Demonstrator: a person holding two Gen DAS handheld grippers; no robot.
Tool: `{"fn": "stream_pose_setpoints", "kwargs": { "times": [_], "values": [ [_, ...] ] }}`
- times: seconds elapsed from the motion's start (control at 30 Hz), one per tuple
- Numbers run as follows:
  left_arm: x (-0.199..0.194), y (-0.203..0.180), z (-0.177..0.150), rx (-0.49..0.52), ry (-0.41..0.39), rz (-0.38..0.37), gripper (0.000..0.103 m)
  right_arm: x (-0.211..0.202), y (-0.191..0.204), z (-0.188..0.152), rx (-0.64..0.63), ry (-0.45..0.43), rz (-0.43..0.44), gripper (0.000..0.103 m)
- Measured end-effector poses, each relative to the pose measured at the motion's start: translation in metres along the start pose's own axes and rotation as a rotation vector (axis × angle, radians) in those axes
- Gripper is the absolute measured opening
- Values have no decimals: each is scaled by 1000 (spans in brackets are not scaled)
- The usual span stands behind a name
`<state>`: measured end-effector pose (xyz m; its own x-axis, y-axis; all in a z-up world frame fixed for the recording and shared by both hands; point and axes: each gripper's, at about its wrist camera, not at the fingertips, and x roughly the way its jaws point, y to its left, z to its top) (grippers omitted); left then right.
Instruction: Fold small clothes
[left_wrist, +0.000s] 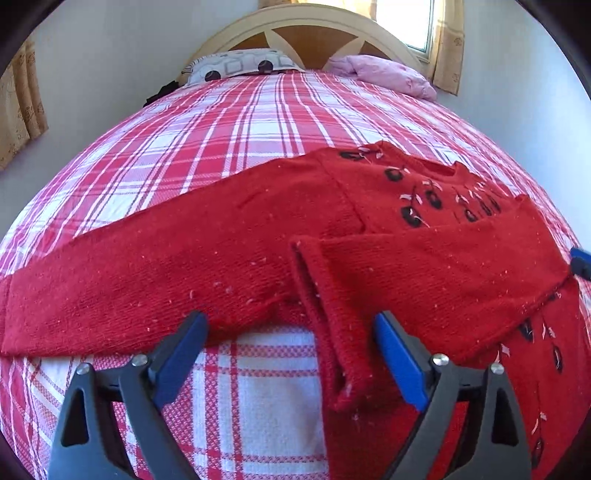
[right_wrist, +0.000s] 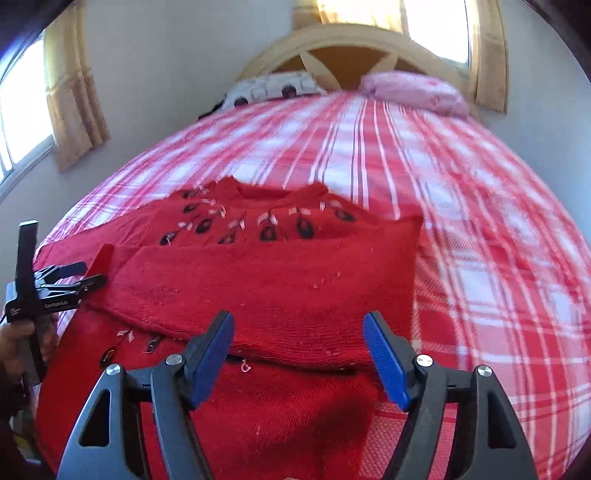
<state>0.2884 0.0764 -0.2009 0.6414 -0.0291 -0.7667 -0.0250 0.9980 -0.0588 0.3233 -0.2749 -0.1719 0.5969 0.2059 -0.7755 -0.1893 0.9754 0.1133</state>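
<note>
Red knit — a small sweater (left_wrist: 424, 266) with dark embroidered motifs — lies flat on the red-and-white plaid bedspread (left_wrist: 229, 140). One sleeve is folded across its chest, the cuff ending between the left gripper's (left_wrist: 291, 332) blue pads; the other sleeve stretches out sideways. Both tools stand wide open and hold nothing: the left gripper hovers over the near edge by the cuff, the right gripper (right_wrist: 299, 332) over the folded sleeve and lower body. Two pillows (left_wrist: 384, 74) rest by the headboard (left_wrist: 295, 22).
</note>
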Motion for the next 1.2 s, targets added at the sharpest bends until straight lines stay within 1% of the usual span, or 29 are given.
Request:
{"fn": "stream_pose_setpoints", "kwargs": {
  "times": [0.03,0.07,0.1,0.2,0.27,0.3,0.33,0.37,0.47,0.5,0.57,0.67,0.73,0.77,0.83,0.87,0.9,1.03,1.07,1.13,1.2],
  "values": [
    [-2,1,0,-7,-7,-2,94,8,-6,-4,27,44,1,73],
    [-4,2,-1,-15,-19,-9,94,17,-13,-9,41,87,-18,72],
    [-8,6,-2,-32,-40,-26,94,20,-17,-14,24,91,-53,72],
    [-14,18,-2,-104,-77,-65,103,14,-25,-20,40,90,-28,72],
    [-12,25,-3,-147,-70,-97,103,11,-23,-22,20,100,-44,72],
    [-10,25,-3,-153,-60,-101,103,9,-20,-22,-4,101,-80,72],
    [-8,25,-2,-155,-49,-101,103,7,-21,-22,-5,93,-86,72],
    [-7,24,-2,-152,-44,-98,103,2,-23,-21,9,77,-83,72],
    [-7,17,-2,-125,-45,-86,103,-22,-23,-13,26,-32,-113,72],
    [-6,17,-2,-119,-41,-81,103,-31,-17,-8,13,-72,-111,72],
    [-3,16,-2,-110,-25,-62,103,-37,-4,0,-11,-107,-95,72],
    [1,13,-1,-89,-3,-22,103,-28,18,10,-66,-88,-56,72],
    [3,10,-1,-71,9,2,103,-9,27,10,-85,-40,-37,72],
    [4,9,-1,-63,16,12,103,0,28,7,-85,-13,-44,72],
    [6,8,-2,-54,22,23,103,25,23,-1,-69,59,-88,72],
    [6,8,-2,-52,23,25,103,32,21,-6,-68,68,-102,72],
    [6,9,-2,-51,24,26,103,32,22,-9,-74,43,-104,72],
    [3,12,-3,-75,11,20,103,21,31,-8,-89,36,-157,72],
    [1,15,-3,-88,4,25,103,13,38,-6,-107,13,-169,72],
    [-2,22,-3,-123,-13,42,103,2,51,-3,-136,-28,-154,72],
    [-2,28,-4,-154,-14,65,103,1,64,-3,-149,-29,-137,72]
  ]
}}
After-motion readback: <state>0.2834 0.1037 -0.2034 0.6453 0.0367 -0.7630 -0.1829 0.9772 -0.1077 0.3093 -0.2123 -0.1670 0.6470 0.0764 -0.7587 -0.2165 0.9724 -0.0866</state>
